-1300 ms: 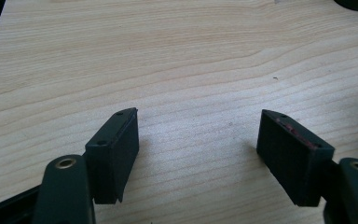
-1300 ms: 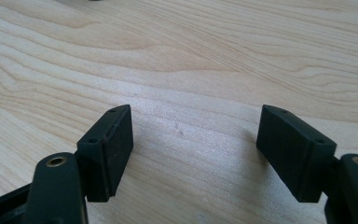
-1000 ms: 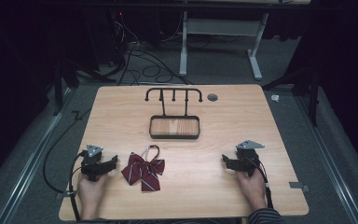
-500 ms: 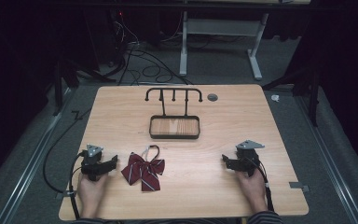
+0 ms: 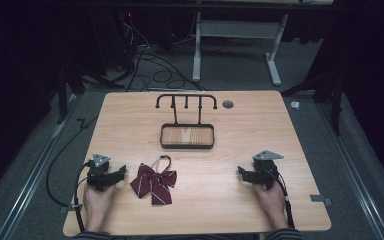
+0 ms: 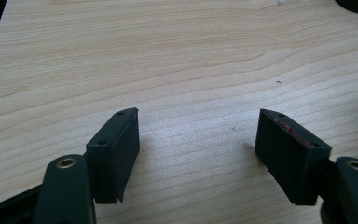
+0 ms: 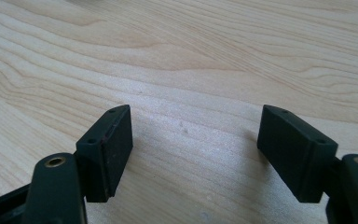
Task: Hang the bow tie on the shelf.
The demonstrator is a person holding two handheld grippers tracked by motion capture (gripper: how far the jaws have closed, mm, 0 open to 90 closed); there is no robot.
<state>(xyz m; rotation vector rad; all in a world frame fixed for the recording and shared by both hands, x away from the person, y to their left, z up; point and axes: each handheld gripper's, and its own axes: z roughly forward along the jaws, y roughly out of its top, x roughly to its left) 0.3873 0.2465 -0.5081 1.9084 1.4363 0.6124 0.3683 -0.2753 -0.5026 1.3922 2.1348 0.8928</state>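
I am resting my left gripper [image 5: 121, 172] beside the dark red striped cloth bow [image 5: 154, 182] on the light wooden bench [image 5: 260, 130], and my right gripper [image 5: 241, 173] is sitting well apart; both jaws are wide, holding nothing.

Dark red bow on pale wood

The bow tie [image 5: 154, 182] is showing dark red with thin white stripes; the surface [image 5: 260, 130] is showing light wood grain; the rack [image 5: 187, 122] and fingers [image 6: 114, 151] are showing black.

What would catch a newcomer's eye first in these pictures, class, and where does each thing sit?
First the dark red striped bow tie, lying flat near the table's front edge, just beside the left gripper. Next the black hook rack with its tray, standing at the middle of the wooden table. The right gripper rests apart at the front right, jaws open over bare wood.
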